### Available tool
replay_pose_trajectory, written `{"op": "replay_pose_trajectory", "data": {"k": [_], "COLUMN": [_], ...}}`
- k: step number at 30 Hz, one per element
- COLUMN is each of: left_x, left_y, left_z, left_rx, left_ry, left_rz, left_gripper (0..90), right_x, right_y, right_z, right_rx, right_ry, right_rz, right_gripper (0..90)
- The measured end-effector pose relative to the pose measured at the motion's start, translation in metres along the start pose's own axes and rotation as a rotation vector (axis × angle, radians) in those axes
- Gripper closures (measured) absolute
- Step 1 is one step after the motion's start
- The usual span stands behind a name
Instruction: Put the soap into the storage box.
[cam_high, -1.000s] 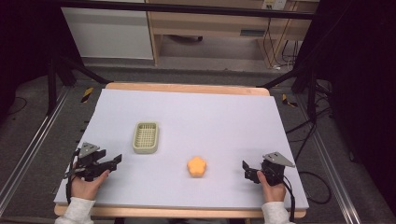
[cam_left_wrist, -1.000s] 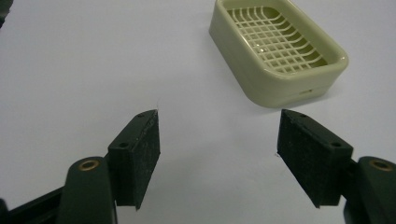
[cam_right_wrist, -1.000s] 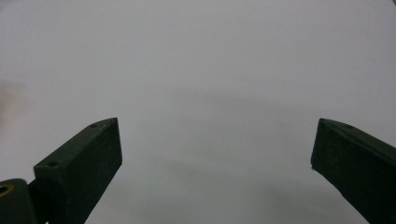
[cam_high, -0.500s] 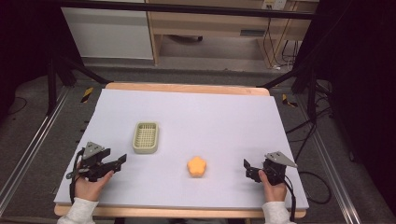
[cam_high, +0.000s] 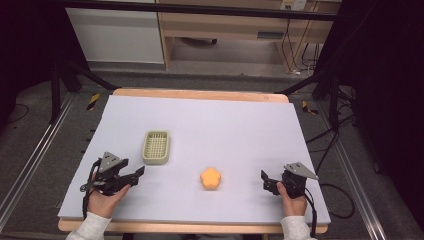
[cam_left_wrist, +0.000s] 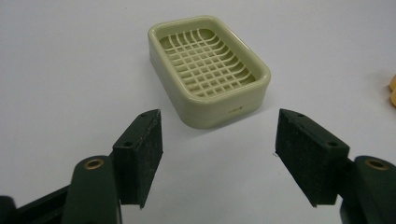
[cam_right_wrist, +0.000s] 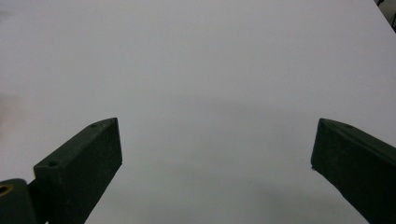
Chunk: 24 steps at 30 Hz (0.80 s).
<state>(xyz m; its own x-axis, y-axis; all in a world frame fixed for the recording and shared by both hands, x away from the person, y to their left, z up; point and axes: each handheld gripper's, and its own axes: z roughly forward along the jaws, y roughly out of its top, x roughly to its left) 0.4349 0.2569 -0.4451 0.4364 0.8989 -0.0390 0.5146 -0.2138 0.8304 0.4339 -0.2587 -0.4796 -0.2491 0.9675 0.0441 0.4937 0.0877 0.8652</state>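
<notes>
My left gripper (cam_high: 134, 174) has moved closer to the soap dish (cam_left_wrist: 208, 70). Both my grippers' jaws are wide apart, holding nothing. The dish looks light and hard, so I would pinch its rim.

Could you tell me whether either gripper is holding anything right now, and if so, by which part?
Nothing is held. The left gripper is open short of the soap dish; the right gripper is open over bare table.

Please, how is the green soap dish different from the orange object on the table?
The soap dish is pale green and rectangular with rounded corners; the orange object is orange with a lobed, flower-like outline. The soap dish is hollow, with an open grid floor, while the orange object looks solid. The soap dish lies close in front of the left gripper; the orange object sits nearer the table's middle. Both rest on the white table, untouched.
</notes>
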Motion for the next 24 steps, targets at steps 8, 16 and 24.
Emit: {"op": "replay_pose_trajectory", "data": {"k": [8,16,24], "left_x": [-0.01,-0.017,-0.025], "left_y": [0.005,0.012,0.02], "left_z": [0.004,0.004,0.001], "left_rx": [-0.004,-0.021,-0.046], "left_ry": [-0.027,-0.017,-0.045], "left_rz": [0.017,0.027,0.052], "left_gripper": [32.9,31.6,29.5], "right_x": [0.0,0.0,0.0], "right_y": [0.0,0.0,-0.001], "right_z": [0.001,0.001,0.002], "right_rx": [0.0,0.001,0.006], "right_ry": [0.003,0.0,-0.003], "right_rz": [0.002,0.005,0.013], "right_gripper": [2.4,2.4,2.4]}}
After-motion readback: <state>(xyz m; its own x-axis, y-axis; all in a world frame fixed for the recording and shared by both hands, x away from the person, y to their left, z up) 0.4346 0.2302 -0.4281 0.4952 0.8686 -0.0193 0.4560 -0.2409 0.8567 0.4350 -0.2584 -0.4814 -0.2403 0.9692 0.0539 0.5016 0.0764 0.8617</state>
